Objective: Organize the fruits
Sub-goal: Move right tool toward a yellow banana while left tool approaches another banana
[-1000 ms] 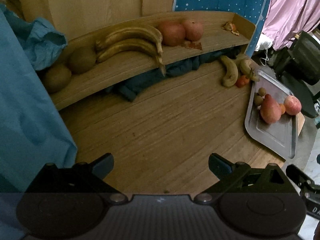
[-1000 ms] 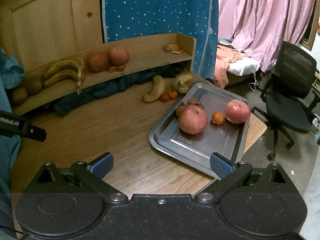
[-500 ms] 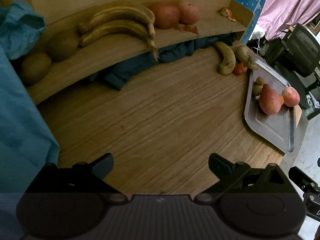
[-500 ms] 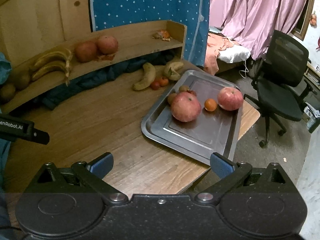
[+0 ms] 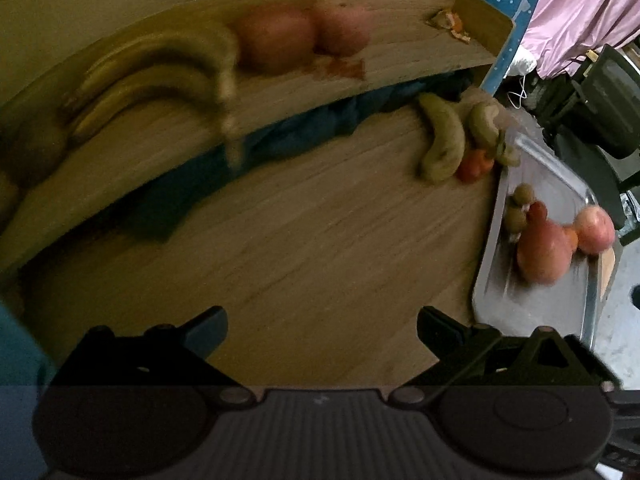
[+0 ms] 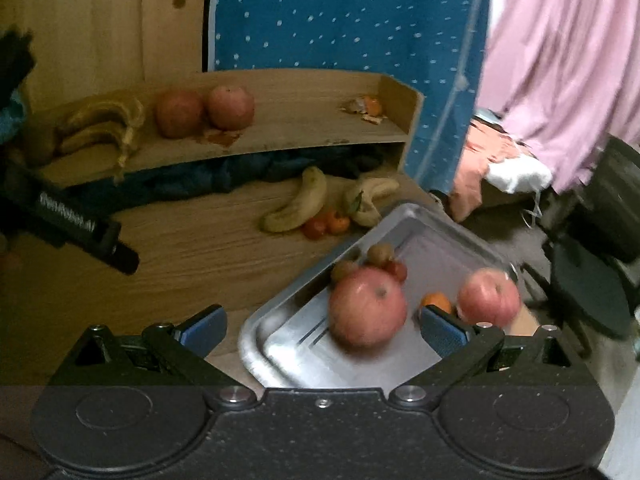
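From the left wrist camera, the left gripper [image 5: 322, 322] is hovering over the bare wooden table [image 5: 304, 240] with its fingers spread wide and nothing between them. At the far side, a wooden shelf [image 5: 304, 80] is carrying a blurred pair of bananas [image 5: 160, 76] on the left and two reddish apples [image 5: 304, 34] touching each other further right, with a scrap of orange peel [image 5: 450, 24] near its right end. A dark blue cloth [image 5: 280, 136] is bunching under the shelf. On the table, at the far right, two more bananas [image 5: 444, 140] are lying beside a couple of small red fruits [image 5: 474, 164], just off the corner of a metal tray [image 5: 532, 312]. The tray is sitting at the right edge of the table.

From the right wrist camera, the right gripper [image 6: 322, 326] is hanging low over the near end of that tray [image 6: 280, 344], fingers wide apart and gripping nothing. A large red apple [image 6: 366, 312] is lying on the tray, in line with the gap between the fingers. To its right a small orange [image 6: 436, 302] is sitting just beside a second apple [image 6: 488, 296], and a few small brownish and red fruits [image 6: 378, 256] are clustering behind the big apple. The other gripper's black body [image 6: 76, 228] is showing at the left. A dotted blue curtain [image 6: 340, 20] and a pink one [image 6: 560, 60] are hanging behind.
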Demonstrator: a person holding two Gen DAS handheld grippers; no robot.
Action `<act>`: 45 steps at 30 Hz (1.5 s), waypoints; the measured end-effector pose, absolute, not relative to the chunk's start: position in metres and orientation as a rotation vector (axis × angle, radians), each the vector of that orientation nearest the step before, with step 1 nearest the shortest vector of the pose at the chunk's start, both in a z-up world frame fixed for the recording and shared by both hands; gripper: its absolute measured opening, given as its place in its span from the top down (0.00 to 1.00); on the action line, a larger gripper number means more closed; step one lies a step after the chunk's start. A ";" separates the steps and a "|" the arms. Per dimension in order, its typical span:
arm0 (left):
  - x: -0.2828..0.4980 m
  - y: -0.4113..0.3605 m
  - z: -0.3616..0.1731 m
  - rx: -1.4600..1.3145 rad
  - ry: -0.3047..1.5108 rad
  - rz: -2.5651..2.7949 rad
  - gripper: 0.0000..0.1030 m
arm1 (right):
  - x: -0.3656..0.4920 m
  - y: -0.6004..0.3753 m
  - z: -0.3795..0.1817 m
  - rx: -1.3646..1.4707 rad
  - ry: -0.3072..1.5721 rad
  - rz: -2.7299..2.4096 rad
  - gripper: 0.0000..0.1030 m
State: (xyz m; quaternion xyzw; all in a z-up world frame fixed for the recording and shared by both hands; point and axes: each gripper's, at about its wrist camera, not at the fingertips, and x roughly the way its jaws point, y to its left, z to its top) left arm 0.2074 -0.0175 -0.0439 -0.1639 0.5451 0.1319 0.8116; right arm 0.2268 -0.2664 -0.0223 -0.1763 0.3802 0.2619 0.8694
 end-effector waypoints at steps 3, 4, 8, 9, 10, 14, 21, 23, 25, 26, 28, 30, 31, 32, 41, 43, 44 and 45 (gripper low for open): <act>0.241 -0.028 -0.045 -0.356 1.158 0.281 0.00 | 0.262 -0.268 -0.034 -0.430 0.770 0.590 0.01; 0.251 -0.031 -0.047 -0.353 1.159 0.284 0.00 | 0.275 -0.268 -0.038 -0.446 0.767 0.601 0.01; 0.300 -0.041 -0.054 -0.325 1.162 0.295 0.00 | 0.325 -0.267 -0.052 -0.501 0.749 0.651 0.03; 0.310 -0.042 -0.055 -0.325 1.162 0.298 0.00 | 0.336 -0.266 -0.054 -0.509 0.746 0.663 0.04; 0.321 -0.043 -0.057 -0.328 1.162 0.304 0.00 | 0.348 -0.265 -0.056 -0.509 0.740 0.678 0.04; 0.355 -0.044 -0.064 -0.347 1.158 0.337 0.00 | 0.383 -0.261 -0.060 -0.466 0.731 0.698 0.05; 0.391 -0.046 -0.073 -0.383 1.168 0.407 0.00 | 0.418 -0.253 -0.075 -0.475 0.740 0.746 0.07; 0.398 -0.048 -0.078 -0.397 1.176 0.412 0.00 | 0.425 -0.252 -0.078 -0.474 0.749 0.769 0.07; 0.404 -0.049 -0.082 -0.418 1.180 0.417 0.00 | 0.433 -0.251 -0.082 -0.472 0.761 0.799 0.08; 0.408 -0.049 -0.083 -0.426 1.180 0.419 0.00 | 0.435 -0.249 -0.084 -0.473 0.765 0.807 0.10; 0.414 -0.050 -0.086 -0.437 1.180 0.422 0.01 | 0.441 -0.247 -0.087 -0.466 0.776 0.817 0.14; 0.419 -0.050 -0.087 -0.450 1.179 0.419 0.01 | 0.445 -0.245 -0.090 -0.451 0.787 0.824 0.14; 0.422 -0.051 -0.088 -0.457 1.176 0.415 0.03 | 0.447 -0.243 -0.092 -0.442 0.792 0.831 0.15; 0.425 -0.052 -0.089 -0.460 1.173 0.413 0.05 | 0.448 -0.241 -0.093 -0.436 0.796 0.836 0.15; 0.437 -0.052 -0.098 -0.474 1.198 0.386 0.28 | 0.456 -0.229 -0.106 -0.411 0.845 0.841 0.21; 0.441 -0.052 -0.101 -0.477 1.207 0.383 0.33 | 0.459 -0.227 -0.108 -0.403 0.856 0.838 0.21; 0.443 -0.052 -0.102 -0.483 1.211 0.378 0.36 | 0.460 -0.226 -0.108 -0.401 0.863 0.838 0.22; 0.444 -0.052 -0.103 -0.488 1.213 0.375 0.37 | 0.462 -0.225 -0.109 -0.399 0.869 0.839 0.22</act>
